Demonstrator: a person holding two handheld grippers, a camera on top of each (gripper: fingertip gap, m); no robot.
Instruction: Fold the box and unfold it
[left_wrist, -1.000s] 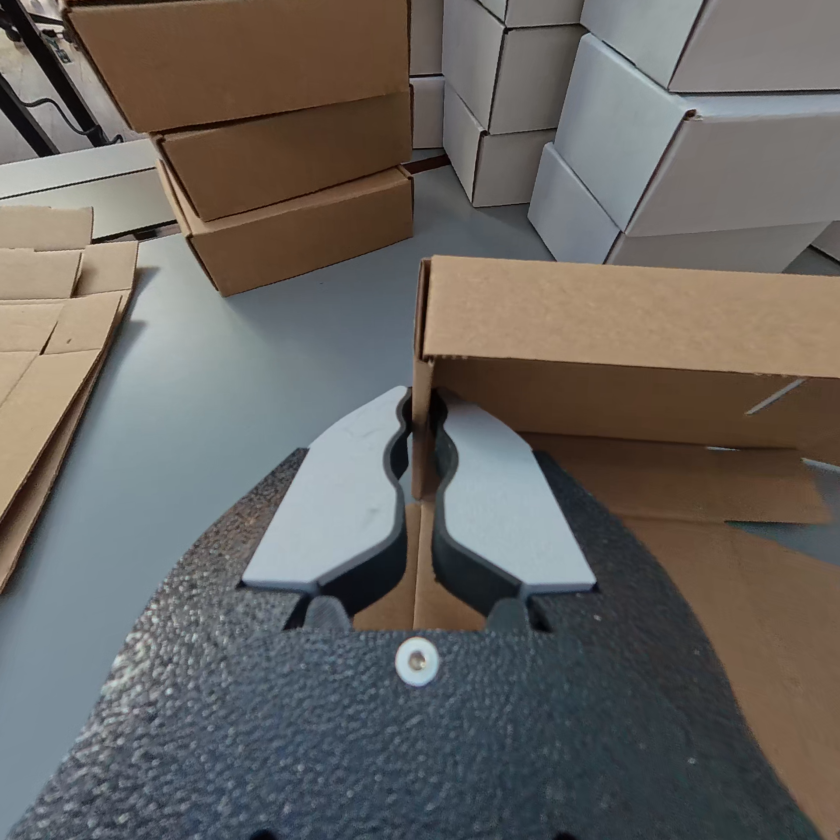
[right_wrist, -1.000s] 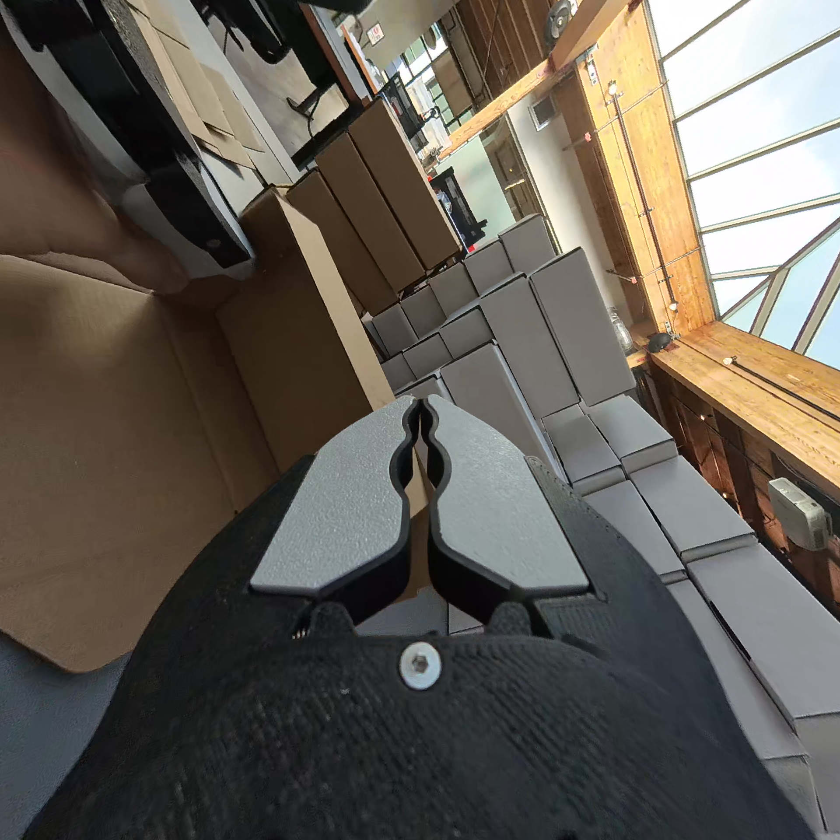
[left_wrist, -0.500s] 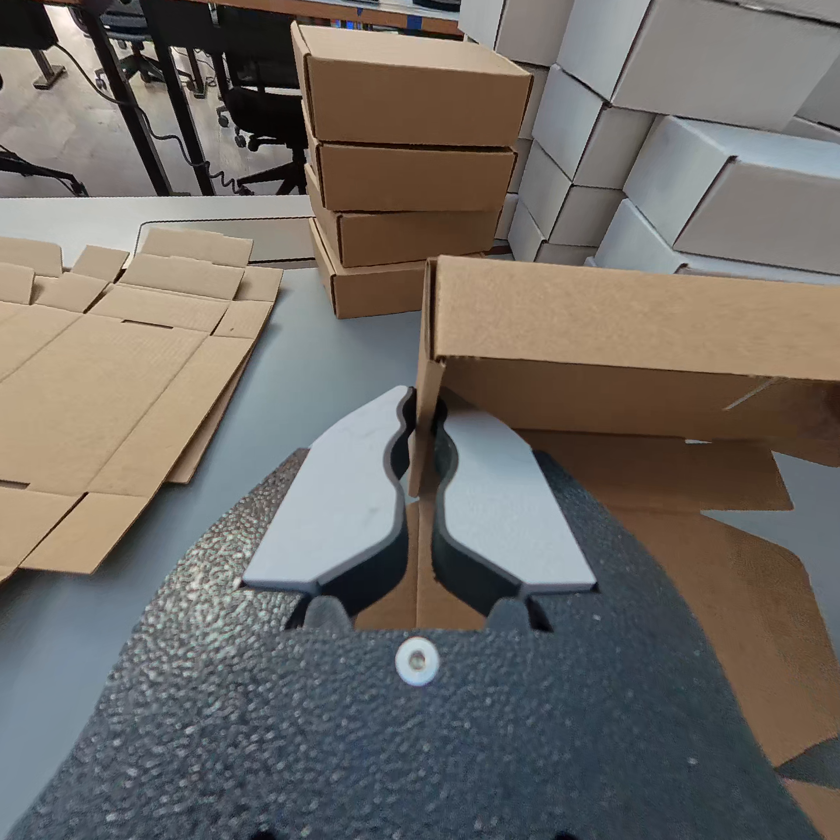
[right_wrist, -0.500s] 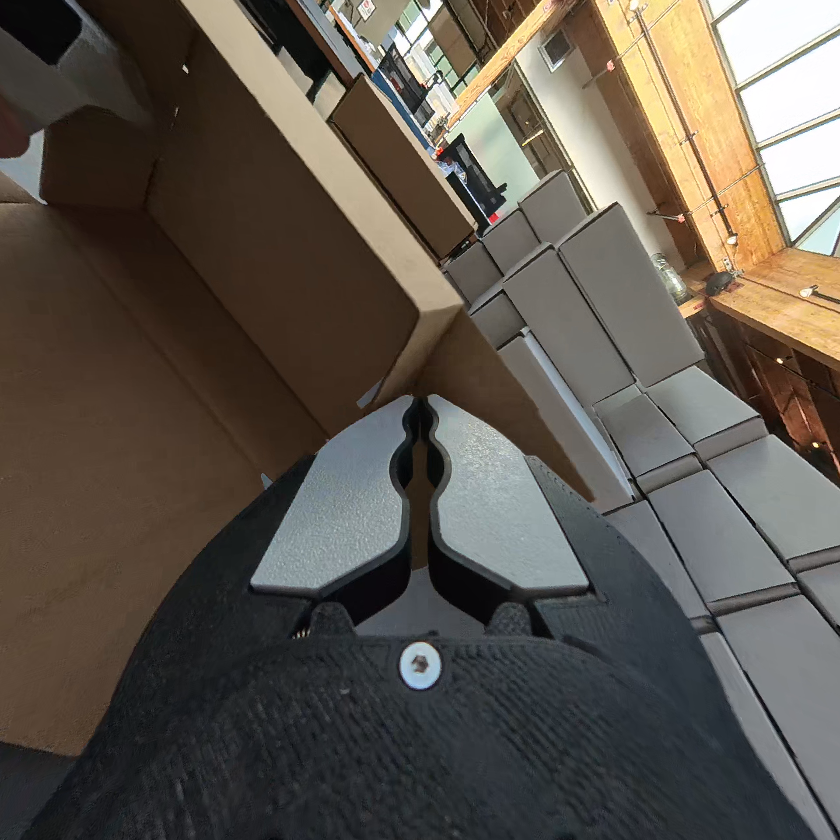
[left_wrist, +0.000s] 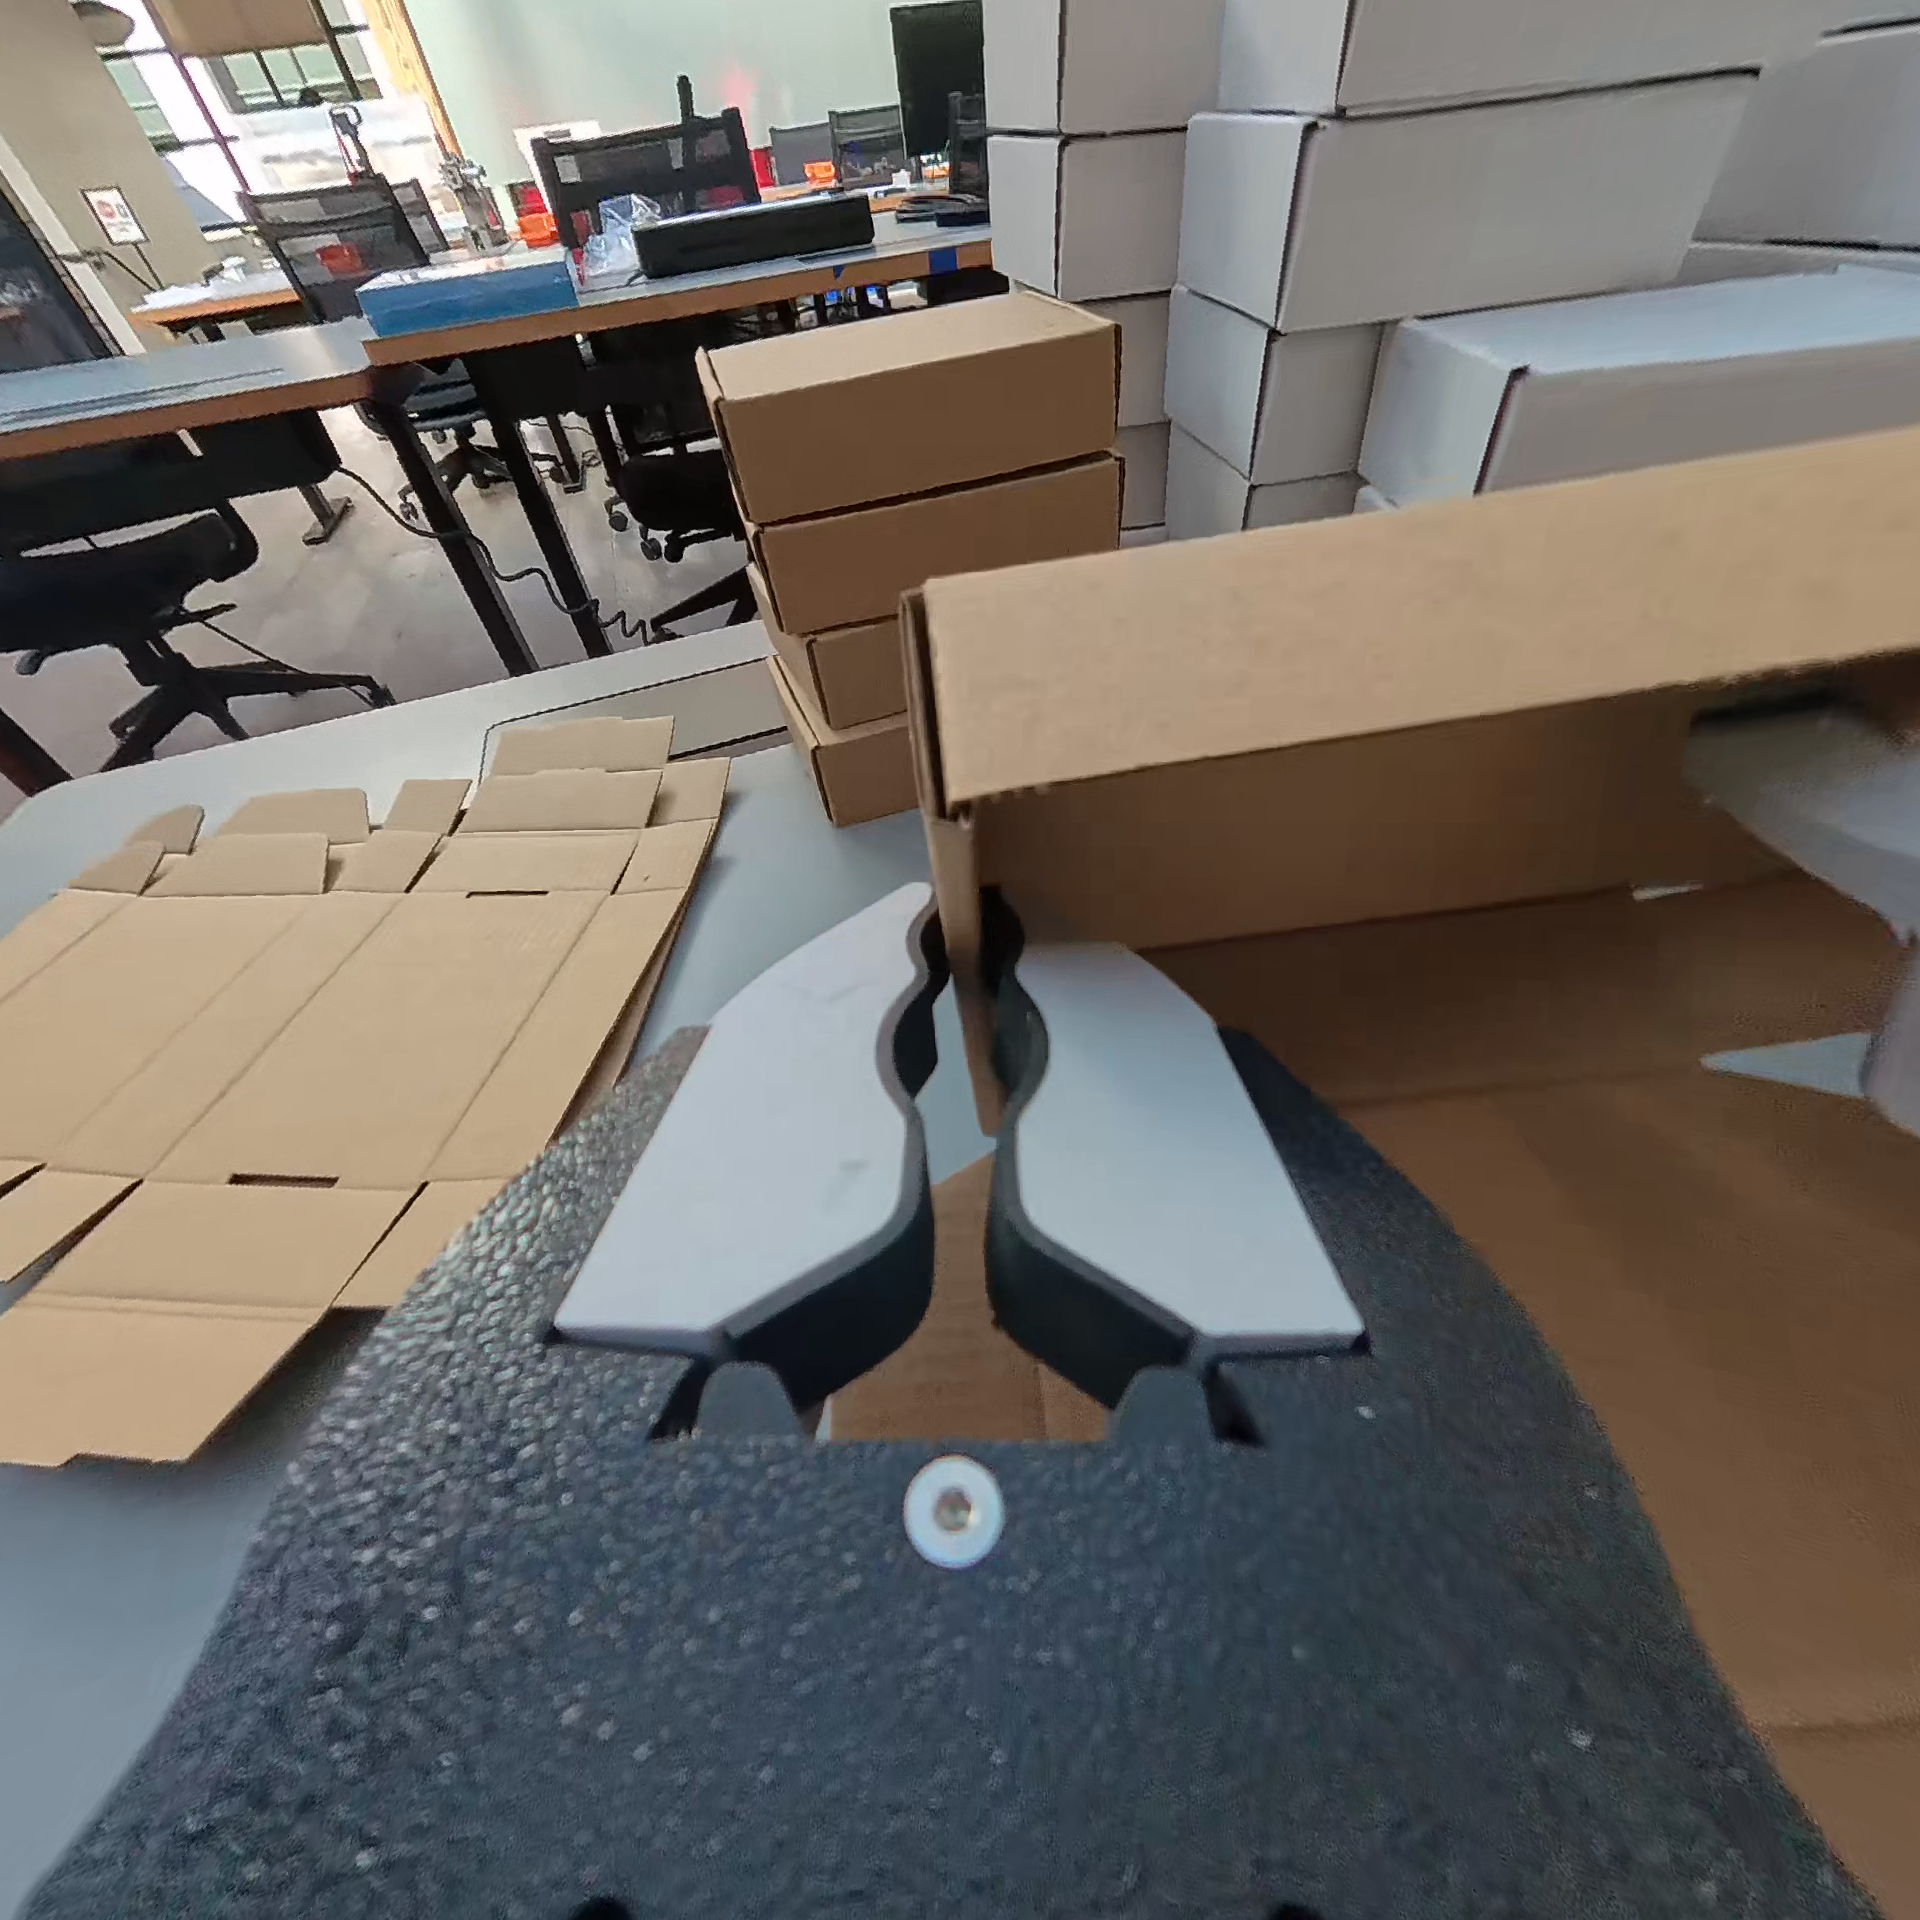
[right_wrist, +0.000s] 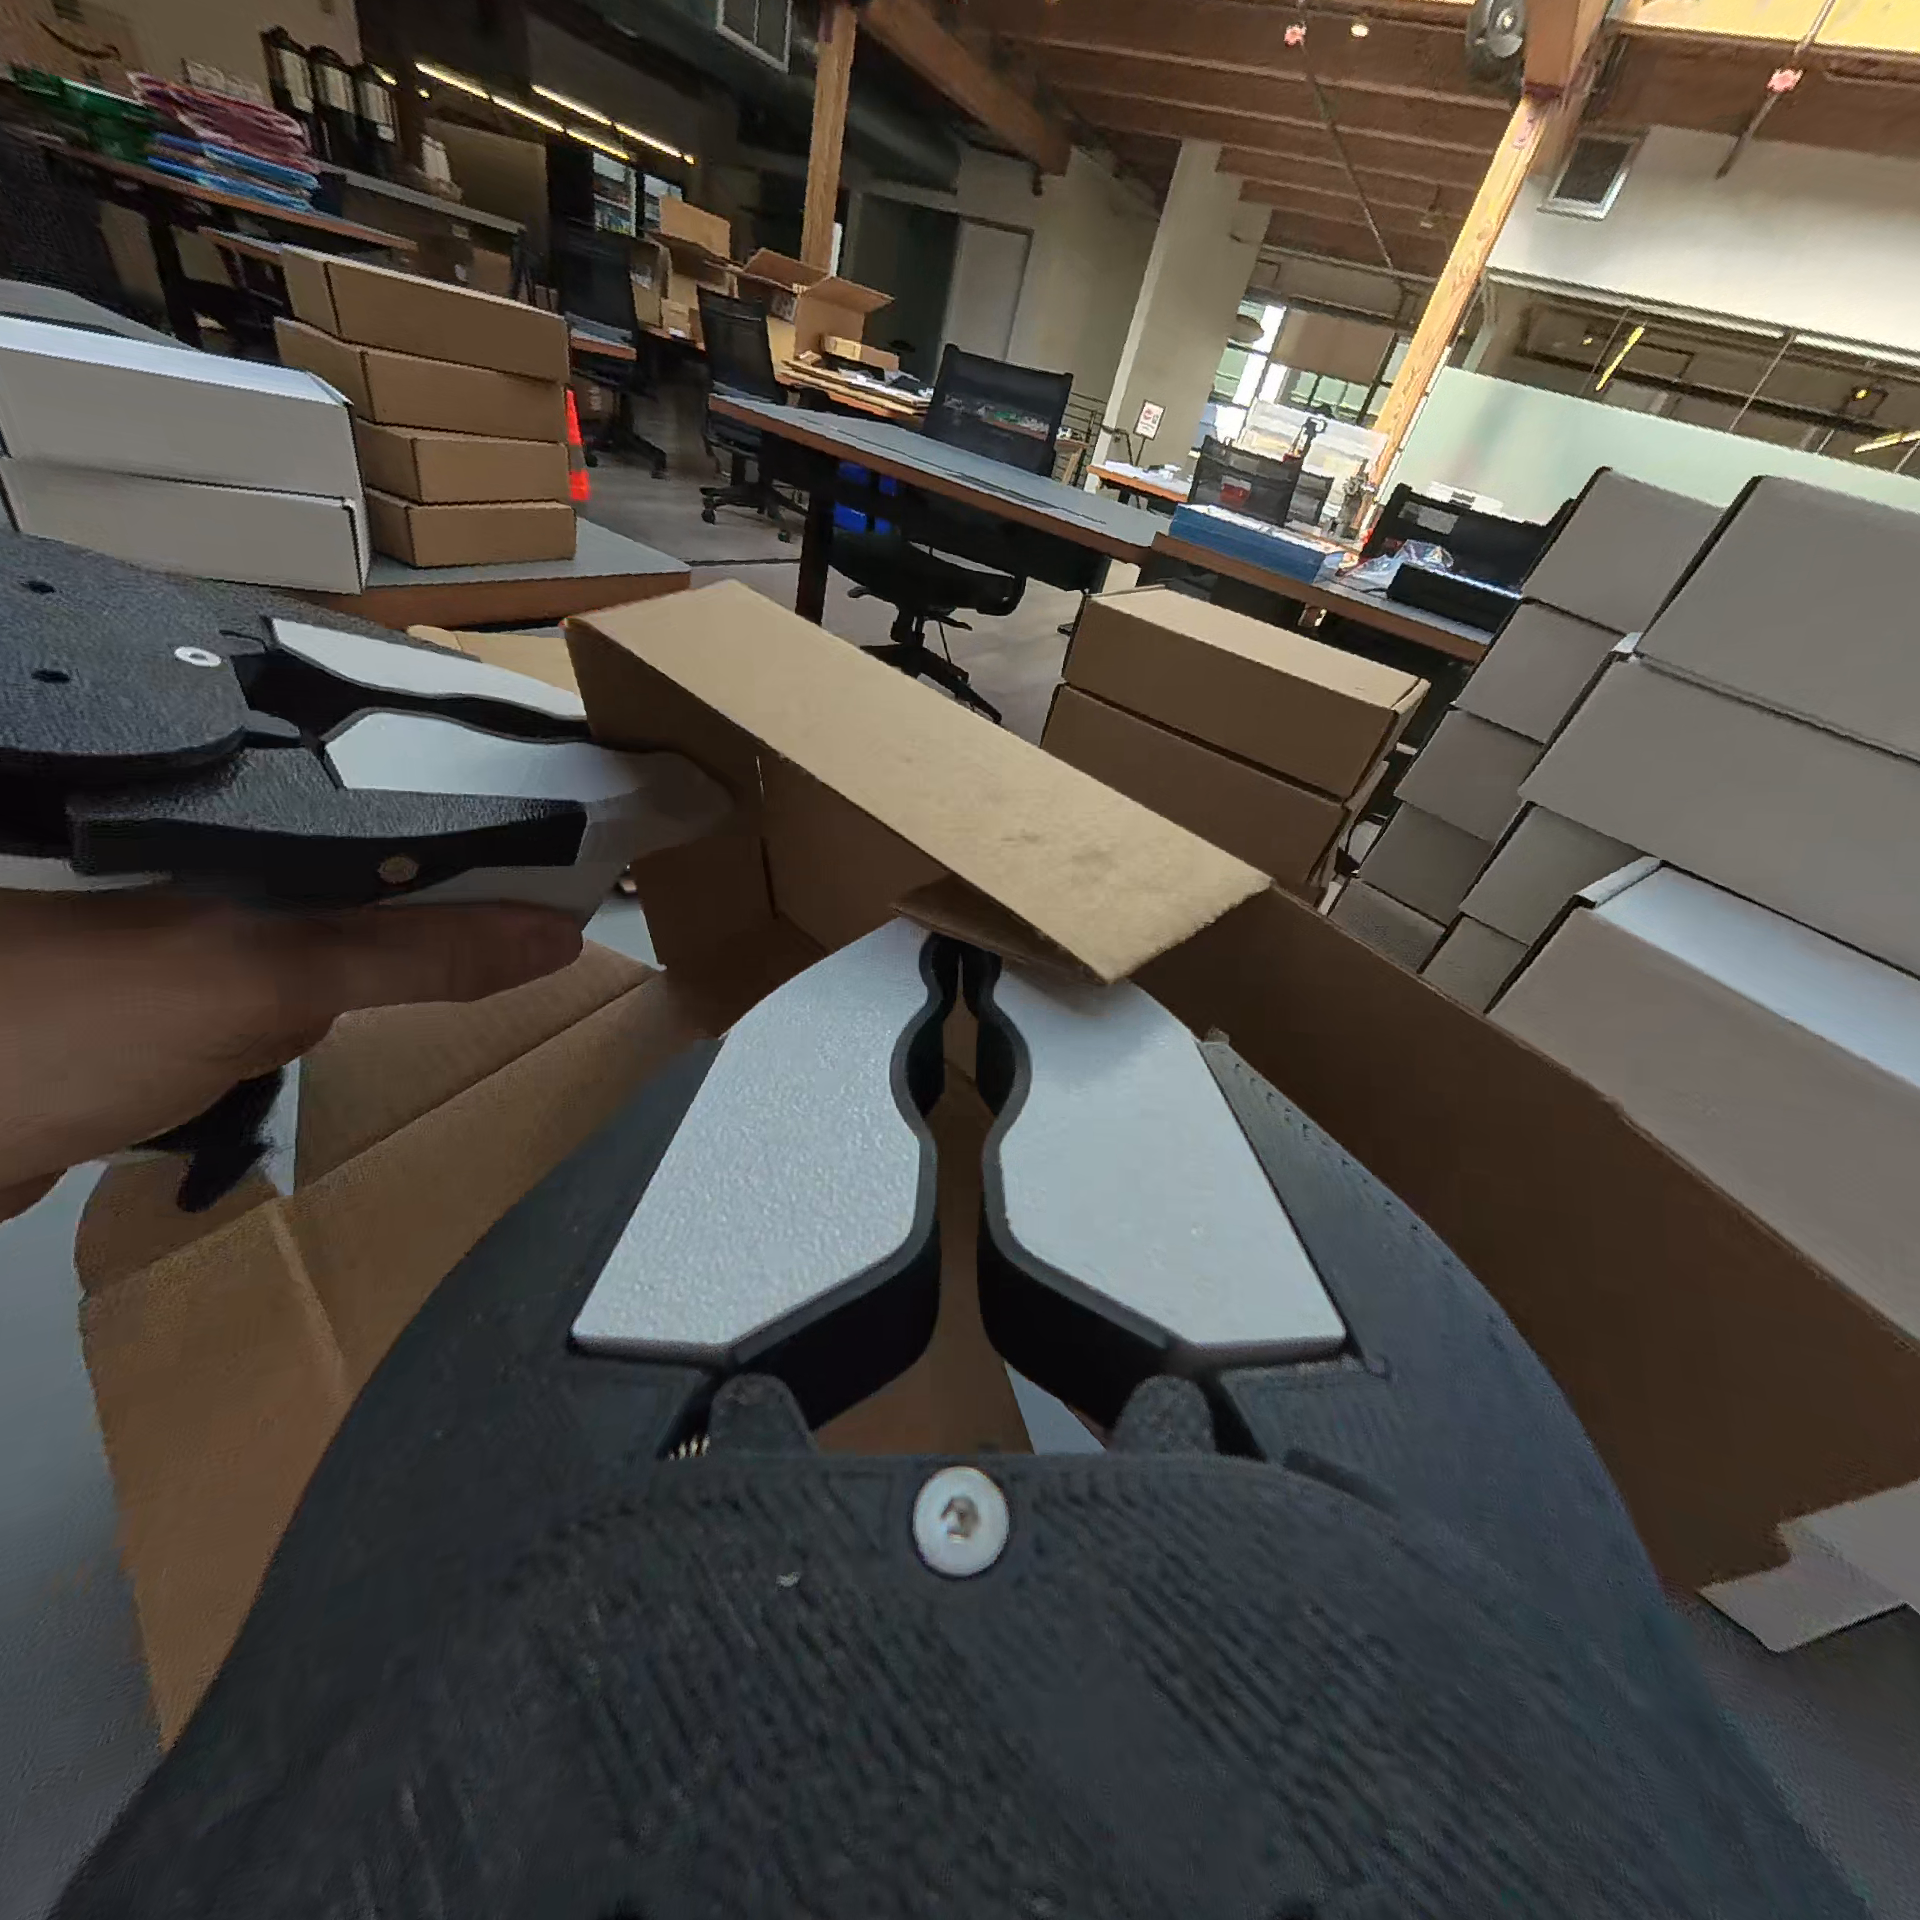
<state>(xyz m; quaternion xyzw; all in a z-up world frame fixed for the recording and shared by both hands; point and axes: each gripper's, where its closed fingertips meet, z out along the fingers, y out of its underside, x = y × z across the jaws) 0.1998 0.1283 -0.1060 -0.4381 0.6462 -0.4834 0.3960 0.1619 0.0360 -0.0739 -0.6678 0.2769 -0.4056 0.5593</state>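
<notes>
A brown cardboard box (left_wrist: 1351, 707) is partly folded, with its long wall raised and doubled over above the flat base panel (left_wrist: 1558, 1299). My left gripper (left_wrist: 964, 935) is shut on the box's left side flap, which stands upright between the fingers. In the right wrist view my right gripper (right_wrist: 958, 951) is shut on the flap at the other end of the same box (right_wrist: 914, 769). The left gripper (right_wrist: 623, 769) shows there at the box's far end, with a hand under it. The right gripper shows blurred at the left wrist view's right edge (left_wrist: 1849, 831).
Flat unfolded cardboard blanks (left_wrist: 291, 1039) lie on the grey table (left_wrist: 125, 1558) to the left. A stack of folded brown boxes (left_wrist: 914, 499) stands behind, and stacked white boxes (left_wrist: 1403, 229) fill the back right. Desks and office chairs stand beyond the table.
Both grippers, still shut on the end flaps, have swung round with the box. The right wrist view has rolled level, and the long wall is now folded over between them.
</notes>
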